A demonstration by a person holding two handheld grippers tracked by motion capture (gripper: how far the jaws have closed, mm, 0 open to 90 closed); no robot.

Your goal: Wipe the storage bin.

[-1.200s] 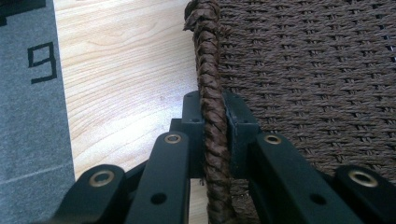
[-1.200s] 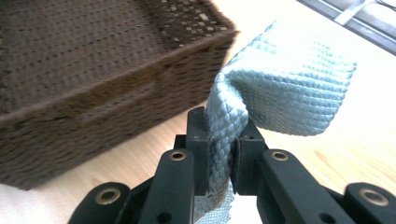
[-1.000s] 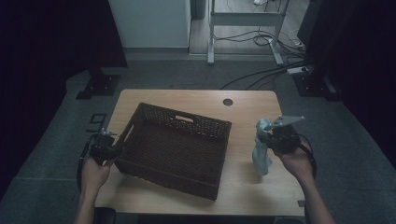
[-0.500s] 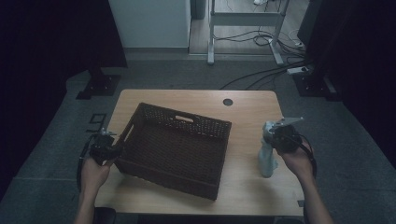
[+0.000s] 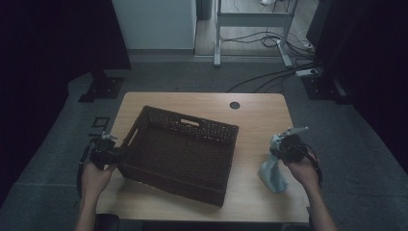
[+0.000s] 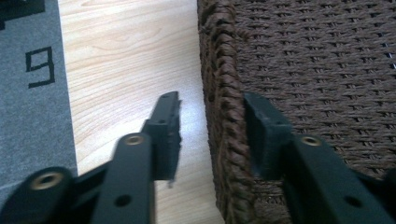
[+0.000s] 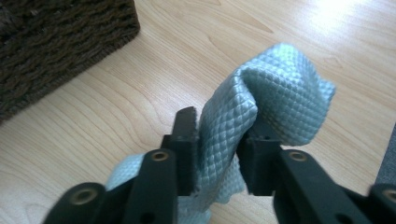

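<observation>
On the wooden table (image 5: 260, 113), my left gripper (image 6: 212, 121), jaws just parting, straddles the wicker basket (image 5: 180, 151) wall while my right gripper (image 7: 217, 140) loosens around the blue cloth (image 7: 261, 100); next, withdraw both.

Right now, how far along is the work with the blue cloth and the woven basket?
Done: the blue cloth has its lower end on the table, right of the basket. In hand: both grippers' jaws have just been opening, the left gripper around the basket's wall, the right gripper around the cloth. To do: the basket holds nothing, so the cloth probably goes in next.
</observation>
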